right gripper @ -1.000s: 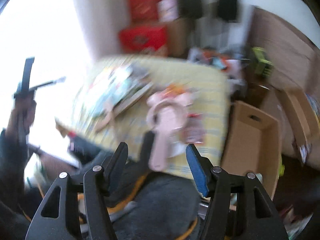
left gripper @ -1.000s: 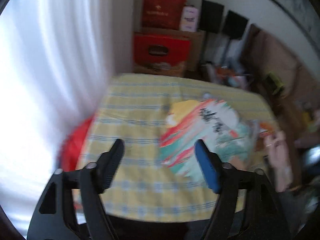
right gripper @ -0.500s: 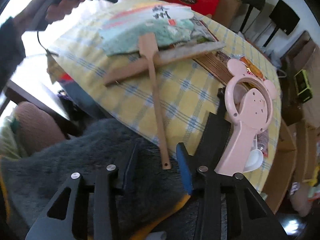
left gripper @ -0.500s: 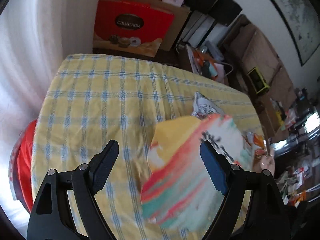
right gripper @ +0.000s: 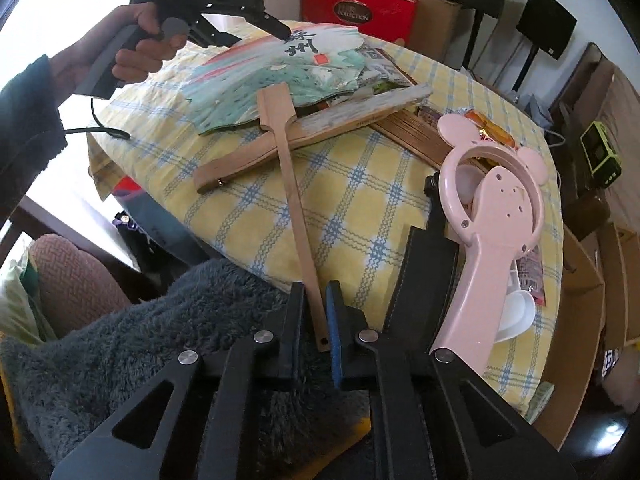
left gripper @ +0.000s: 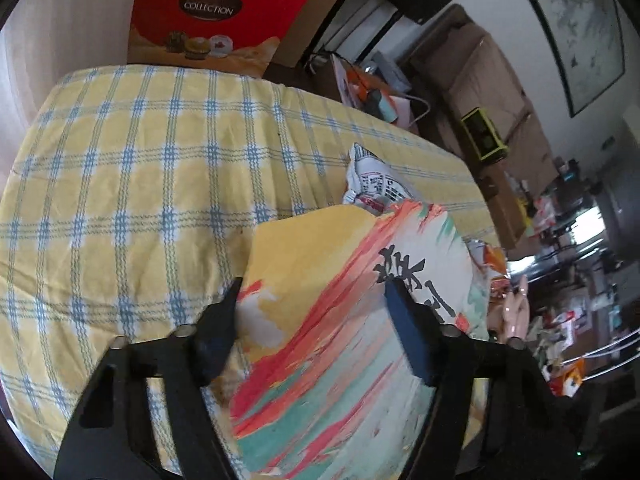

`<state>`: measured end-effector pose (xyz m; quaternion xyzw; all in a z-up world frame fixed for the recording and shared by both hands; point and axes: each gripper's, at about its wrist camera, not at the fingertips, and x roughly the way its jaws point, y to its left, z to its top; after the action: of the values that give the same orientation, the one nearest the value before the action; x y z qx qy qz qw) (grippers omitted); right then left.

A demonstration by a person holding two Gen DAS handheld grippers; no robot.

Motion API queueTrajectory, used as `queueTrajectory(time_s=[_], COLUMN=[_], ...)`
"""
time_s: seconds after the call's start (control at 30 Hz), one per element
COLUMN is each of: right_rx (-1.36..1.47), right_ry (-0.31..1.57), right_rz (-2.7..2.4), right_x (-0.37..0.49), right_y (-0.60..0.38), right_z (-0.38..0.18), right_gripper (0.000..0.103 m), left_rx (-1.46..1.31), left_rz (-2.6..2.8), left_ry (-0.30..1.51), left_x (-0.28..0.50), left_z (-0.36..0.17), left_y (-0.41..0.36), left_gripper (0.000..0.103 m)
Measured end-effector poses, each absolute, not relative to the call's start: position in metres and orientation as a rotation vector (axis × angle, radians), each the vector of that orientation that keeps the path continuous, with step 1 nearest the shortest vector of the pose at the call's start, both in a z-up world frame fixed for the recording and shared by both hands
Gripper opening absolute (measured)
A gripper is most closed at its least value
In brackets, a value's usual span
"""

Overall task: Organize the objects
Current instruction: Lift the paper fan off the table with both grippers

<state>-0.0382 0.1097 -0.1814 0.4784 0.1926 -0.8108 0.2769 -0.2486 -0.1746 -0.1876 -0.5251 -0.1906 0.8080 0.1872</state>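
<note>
A painted paper fan (left gripper: 340, 320) with black characters lies on the yellow checked table (left gripper: 132, 184). My left gripper (left gripper: 314, 292) straddles its near part; the jaws are closing, the fan is between them, and no pad presses on it. The right wrist view shows the same left gripper (right gripper: 280, 34), held by a hand, tipped down over the fan (right gripper: 280, 68). The long wooden handle (right gripper: 294, 184) has its broad end on the fan's edge. My right gripper (right gripper: 315, 292) is shut on the handle's near end, at the table's front edge.
A folded wooden fan (right gripper: 312, 132) lies under the handle. A pink mouse-eared hand fan (right gripper: 492, 216), a black strap (right gripper: 428, 272) and snack packets (right gripper: 488, 128) lie to the right. An open cardboard box (right gripper: 584, 308) stands beside the table. A red box (left gripper: 216, 12) stands behind.
My left gripper came down over the painted fan and its jaws narrowed. My right gripper sank to the table's edge and shut on the wooden handle's end.
</note>
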Motion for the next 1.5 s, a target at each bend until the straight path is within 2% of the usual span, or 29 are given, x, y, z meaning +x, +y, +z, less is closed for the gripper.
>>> queueTrajectory(time_s=[0.2, 0.3, 0.43, 0.53, 0.67, 0.77, 0.97, 1.13, 1.5], right_rx=[1.287, 1.289, 1.265, 1.254, 1.225, 1.2, 1.189, 1.146, 1.093], right_ry=[0.429, 0.372, 0.304, 0.252, 0.239, 0.258, 0.27, 0.304, 0.298], right_rz=[-2.179, -2.179, -2.205, -2.206, -2.206, -2.199, -2.214, -2.249, -2.252], right_x=[-0.042, -0.044, -0.047, -0.049, -0.048, -0.044, -0.04, -0.034, -0.026], right_y=[0.113, 0.12, 0.128, 0.133, 0.135, 0.13, 0.133, 0.138, 0.14], right_z=[-0.181, -0.178, -0.169, -0.162, -0.154, -0.151, -0.154, -0.146, -0.141], right_gripper=[0.009, 0.01, 0.013, 0.014, 0.014, 0.014, 0.014, 0.014, 0.014], left_rx=[-1.447, -1.425, -1.366, -1.336, -1.293, -1.324, -1.359, -1.348, -1.354], left_rz=[2.316, 2.356, 2.437, 2.472, 2.434, 2.496, 2.453, 2.475, 2.563], left_ry=[-0.571, -0.548, -0.438, -0.423, -0.438, -0.351, -0.491, -0.591, -0.533], left_x=[-0.235, -0.22, -0.186, -0.164, -0.143, -0.139, -0.14, -0.134, -0.125], left_z=[-0.171, -0.154, -0.126, -0.114, -0.104, -0.103, -0.118, -0.116, -0.093], left_y=[-0.192, -0.197, -0.199, -0.204, -0.204, -0.198, -0.202, -0.206, -0.194], left_gripper=[0.039, 0.033, 0.033, 0.033, 0.029, 0.03, 0.028, 0.022, 0.021])
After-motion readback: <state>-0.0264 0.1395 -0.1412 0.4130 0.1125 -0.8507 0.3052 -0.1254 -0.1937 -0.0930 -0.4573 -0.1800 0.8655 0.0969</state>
